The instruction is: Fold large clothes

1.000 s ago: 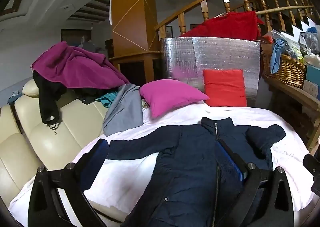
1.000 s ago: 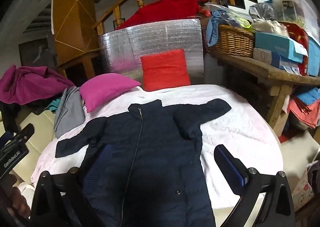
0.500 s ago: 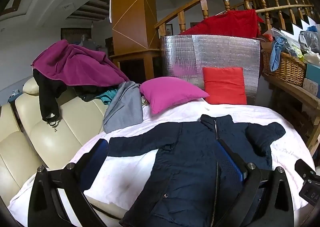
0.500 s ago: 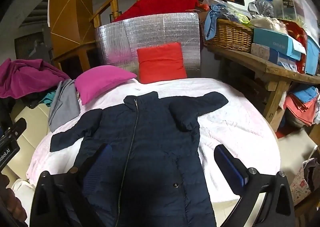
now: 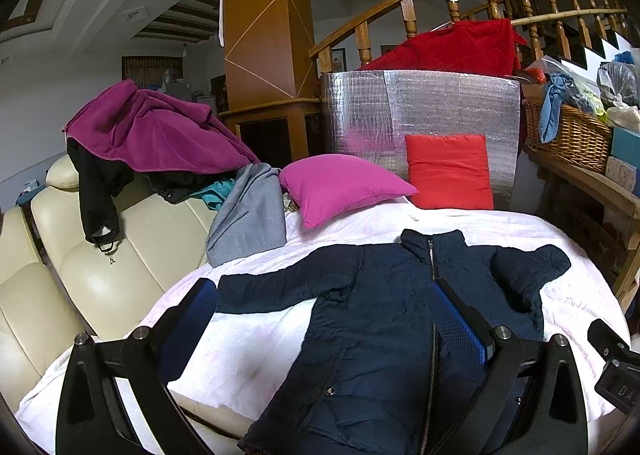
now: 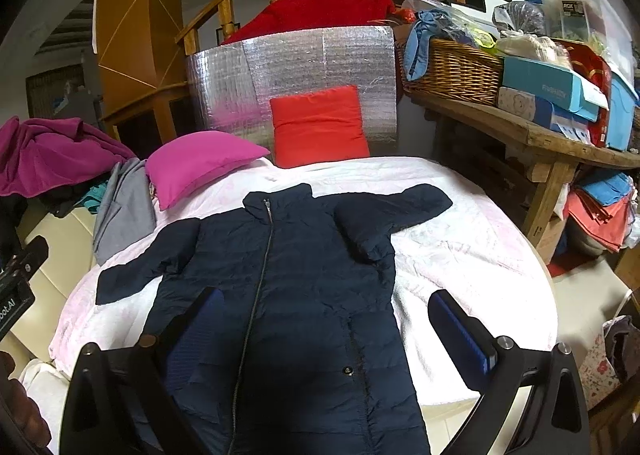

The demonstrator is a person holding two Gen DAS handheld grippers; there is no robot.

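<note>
A long navy padded coat (image 6: 296,287) lies flat, zip up, on a white blanket (image 6: 460,251), collar toward the far end. Its left sleeve is stretched out (image 5: 280,287); its right sleeve is folded in over the shoulder (image 6: 384,211). It also shows in the left wrist view (image 5: 384,335). My left gripper (image 5: 324,315) is open and empty, above the coat's left half. My right gripper (image 6: 328,323) is open and empty, above the coat's lower body. Neither touches the coat.
A magenta pillow (image 6: 200,159) and red cushion (image 6: 318,123) lie at the far end before a silver foil panel (image 6: 296,67). A cream sofa (image 5: 100,255) with piled clothes (image 5: 152,131) is left. A wooden bench (image 6: 520,131) with basket (image 6: 452,71) and boxes is right.
Both grippers have pulled back and risen a little, so the coat looks smaller and more of it shows. Both stay open. The coat has not moved.
</note>
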